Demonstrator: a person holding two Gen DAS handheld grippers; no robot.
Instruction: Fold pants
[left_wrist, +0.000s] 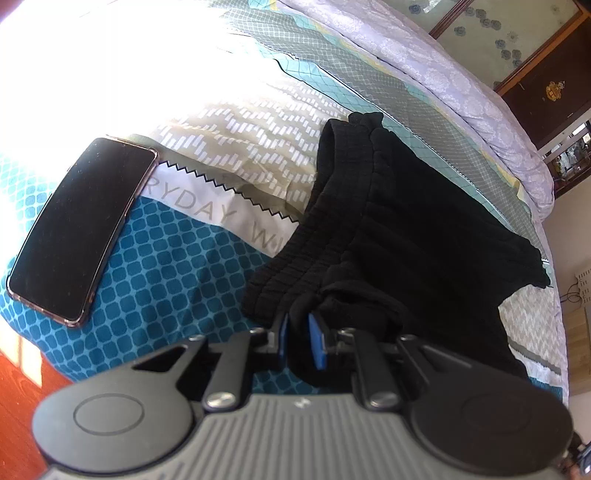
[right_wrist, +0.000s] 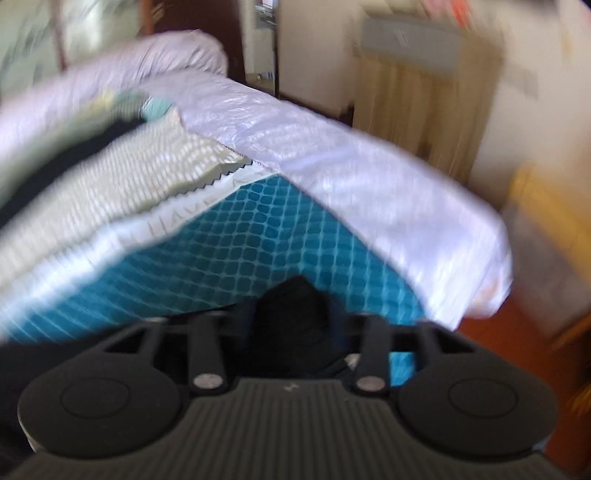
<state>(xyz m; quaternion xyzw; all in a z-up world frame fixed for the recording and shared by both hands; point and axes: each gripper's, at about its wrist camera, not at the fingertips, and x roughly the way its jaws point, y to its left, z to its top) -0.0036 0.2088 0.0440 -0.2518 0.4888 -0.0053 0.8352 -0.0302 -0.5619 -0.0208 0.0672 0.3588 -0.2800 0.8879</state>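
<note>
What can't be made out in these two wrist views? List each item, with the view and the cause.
- Right wrist: motion blur smears everything; whether the right gripper actually pinches the black cloth between its jaws cannot be told.
- Right wrist: most of the pants are blurred and cut off by the left edge.
- Left wrist: the pants' near end is hidden behind the left gripper, which is shut on them.
- Left wrist: the bedspread lettering is partly covered by the phone and the pants.

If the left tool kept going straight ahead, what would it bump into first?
Probably the black pants. The left tool already pinches a fold of them, and the rest of the heap lies directly ahead on the bed cover. The phone sits off to the side.
</note>
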